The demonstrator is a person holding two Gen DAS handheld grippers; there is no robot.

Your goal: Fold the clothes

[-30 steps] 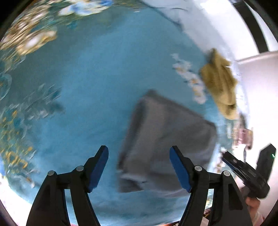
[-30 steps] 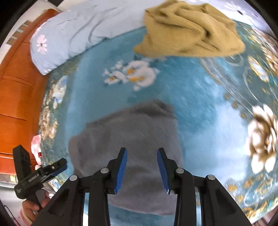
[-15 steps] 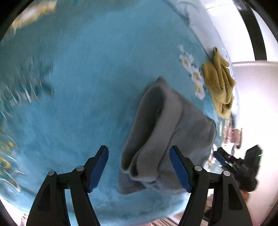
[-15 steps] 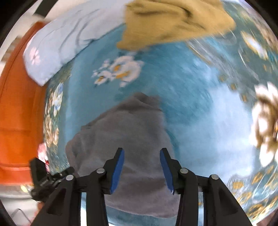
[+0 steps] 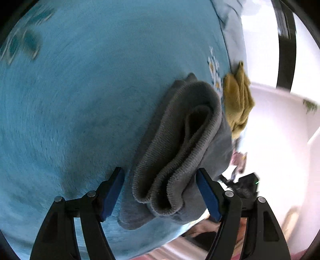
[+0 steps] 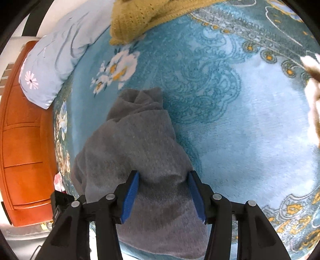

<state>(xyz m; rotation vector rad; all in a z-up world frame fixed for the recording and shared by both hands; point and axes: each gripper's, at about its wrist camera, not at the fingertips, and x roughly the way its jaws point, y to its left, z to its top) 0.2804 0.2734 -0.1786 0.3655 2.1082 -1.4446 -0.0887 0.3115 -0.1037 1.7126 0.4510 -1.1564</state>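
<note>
Your left gripper (image 5: 160, 196) has dropped low and close over the last second: the grey garment (image 5: 180, 144), which sat flat and squarish ahead of it, now fills the middle of the left wrist view edge-on, showing stacked ribbed layers between the spread blue pads. Those jaws stand wide apart, one pad either side of the bundle's near end, with no bite on the cloth that the view shows.

Your right gripper (image 6: 163, 195) has also moved in. Its jaws have widened a little, and the grey garment (image 6: 136, 152) now humps up between them, running away toward 12 o'clock. The cloth meets both pads, yet the jaws sit well apart, so I read this as straddling rather than pinching; whether it is truly held I cannot tell.

The garment lies on the blue floral blanket (image 6: 230, 120), near its front edge, doubled into several layers. The mustard knit (image 6: 144, 18) sits at 12 o'clock from it, well apart, with the pale blue pillow (image 6: 56, 60) at 10 o'clock.

Judging by the layered edge, this piece is already folded at least once; both tools closing in suggests another fold or a lift.
</note>
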